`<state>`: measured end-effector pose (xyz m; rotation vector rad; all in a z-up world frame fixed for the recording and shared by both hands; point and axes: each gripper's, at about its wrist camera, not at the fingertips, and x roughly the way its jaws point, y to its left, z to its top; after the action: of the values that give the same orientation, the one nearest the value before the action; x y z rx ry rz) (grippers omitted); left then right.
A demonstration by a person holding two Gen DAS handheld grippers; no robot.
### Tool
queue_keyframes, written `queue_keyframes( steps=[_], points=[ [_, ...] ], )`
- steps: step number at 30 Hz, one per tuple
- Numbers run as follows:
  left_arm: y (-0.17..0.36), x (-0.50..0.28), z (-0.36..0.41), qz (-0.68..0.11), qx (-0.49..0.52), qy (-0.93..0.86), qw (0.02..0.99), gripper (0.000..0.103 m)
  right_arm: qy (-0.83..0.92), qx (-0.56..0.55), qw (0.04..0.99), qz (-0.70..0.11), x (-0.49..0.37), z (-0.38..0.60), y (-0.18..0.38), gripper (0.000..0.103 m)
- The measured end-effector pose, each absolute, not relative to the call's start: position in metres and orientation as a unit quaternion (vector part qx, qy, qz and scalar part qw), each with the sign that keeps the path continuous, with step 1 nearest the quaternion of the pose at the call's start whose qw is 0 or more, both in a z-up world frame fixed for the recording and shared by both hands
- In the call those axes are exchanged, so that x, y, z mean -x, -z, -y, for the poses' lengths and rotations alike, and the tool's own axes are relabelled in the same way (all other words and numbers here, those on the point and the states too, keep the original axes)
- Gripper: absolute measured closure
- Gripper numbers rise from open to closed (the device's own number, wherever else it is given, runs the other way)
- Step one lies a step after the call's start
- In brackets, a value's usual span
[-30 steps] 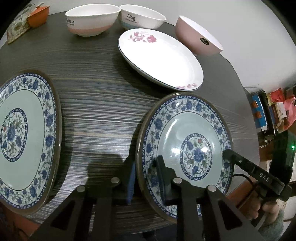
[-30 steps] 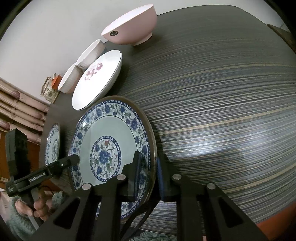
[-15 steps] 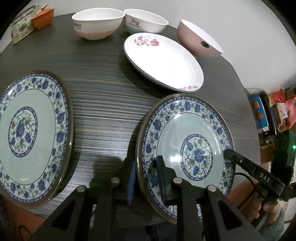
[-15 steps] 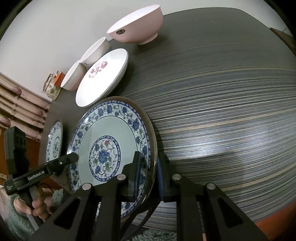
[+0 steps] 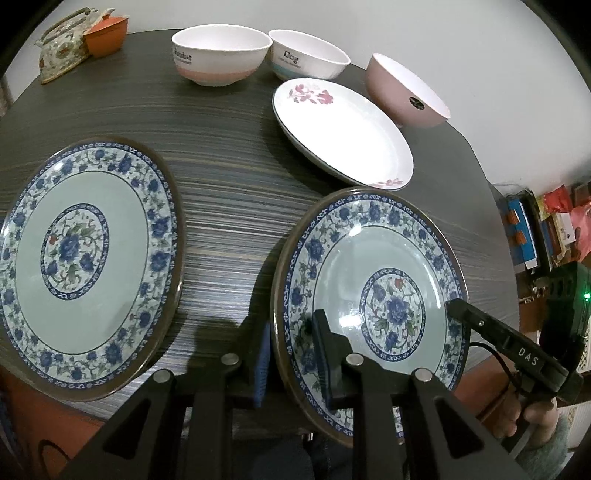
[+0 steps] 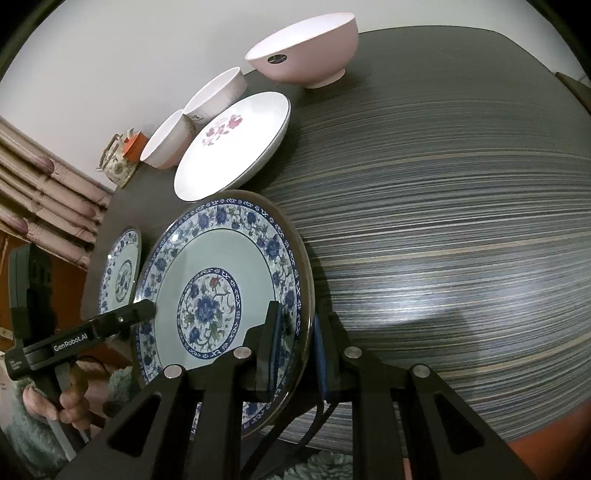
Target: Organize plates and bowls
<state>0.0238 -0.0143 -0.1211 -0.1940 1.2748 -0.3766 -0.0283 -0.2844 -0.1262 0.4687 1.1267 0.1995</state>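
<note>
Both grippers pinch one blue-and-white floral plate (image 5: 373, 295) by opposite rims and hold it above the dark striped table (image 5: 229, 122). My left gripper (image 5: 291, 354) is shut on its left rim. My right gripper (image 6: 299, 339) is shut on its right rim, with the plate (image 6: 218, 288) to its left. A matching blue-and-white plate (image 5: 81, 258) lies flat on the table at the left; it also shows in the right wrist view (image 6: 120, 273). A white plate with pink flowers (image 5: 343, 129) lies behind.
Two white bowls (image 5: 218, 55) (image 5: 306, 53) and a pink bowl (image 5: 406, 92) stand at the table's far edge. A small teapot (image 5: 62, 51) and an orange container (image 5: 105, 35) sit in the far left corner. Shelves with clutter (image 5: 546, 229) are beyond the table's right side.
The held plate has been carried leftward with both grippers; the matching plate on the table now sits nearer to it in the left wrist view. Both grips are unchanged.
</note>
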Motion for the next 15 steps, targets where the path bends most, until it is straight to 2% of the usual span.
queue_keyframes(
  steps=[15],
  points=[
    [0.102, -0.029, -0.034, -0.562, 0.105, 0.160, 0.805, 0.081, -0.106, -0.201, 0.829, -0.511, 0.016, 0.245, 0.101, 0.087]
  ],
)
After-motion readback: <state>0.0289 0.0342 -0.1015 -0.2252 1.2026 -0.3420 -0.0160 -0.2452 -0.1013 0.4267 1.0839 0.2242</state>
